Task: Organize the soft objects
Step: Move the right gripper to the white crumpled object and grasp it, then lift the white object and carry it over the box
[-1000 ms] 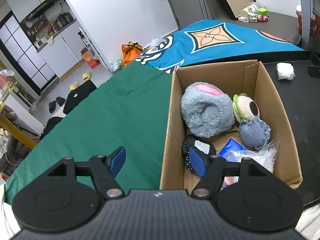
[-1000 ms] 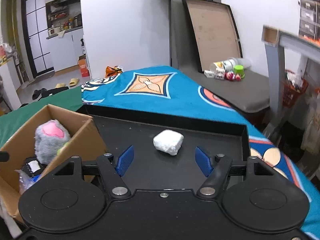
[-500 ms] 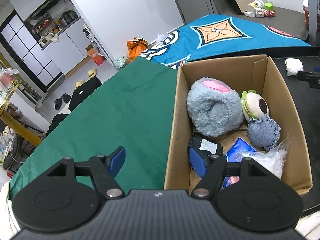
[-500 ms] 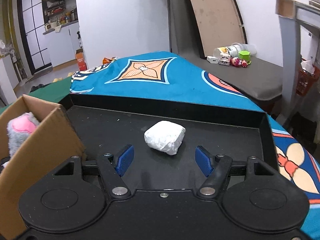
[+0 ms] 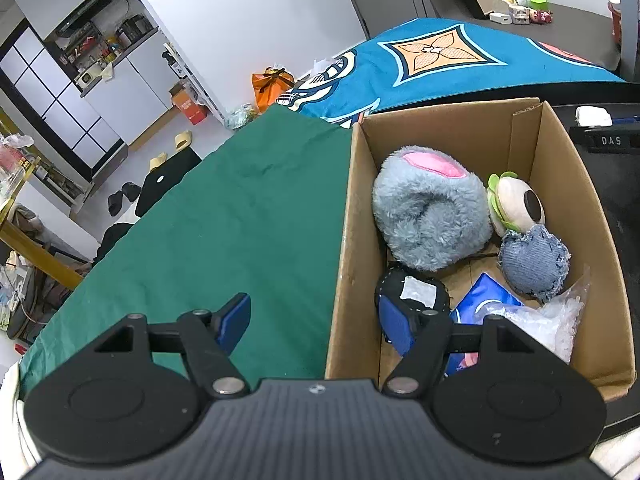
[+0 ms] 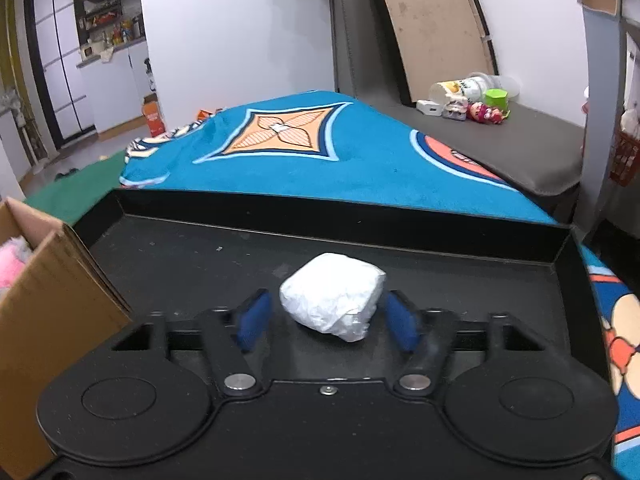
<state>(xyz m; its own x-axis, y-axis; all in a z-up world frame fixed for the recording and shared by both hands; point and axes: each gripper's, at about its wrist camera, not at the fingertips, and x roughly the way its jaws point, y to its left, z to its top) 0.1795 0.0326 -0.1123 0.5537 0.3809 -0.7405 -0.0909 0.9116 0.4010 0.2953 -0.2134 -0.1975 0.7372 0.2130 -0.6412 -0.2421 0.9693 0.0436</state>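
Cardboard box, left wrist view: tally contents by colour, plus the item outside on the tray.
Grey-blue: 2, fluffy plush, denim pouch
Cream and green: 1, eyeball plush
Black: 1, stitched pouch
Blue: 1, packet
Clear: 1, plastic bag
White, on black tray: 1, bundle
Total: 7

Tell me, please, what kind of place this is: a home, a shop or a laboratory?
Most likely a lived-in home. A kitchen corner with white cabinets shows in the background, slippers lie on the floor, and a patterned blue blanket covers the surface behind the black tray.
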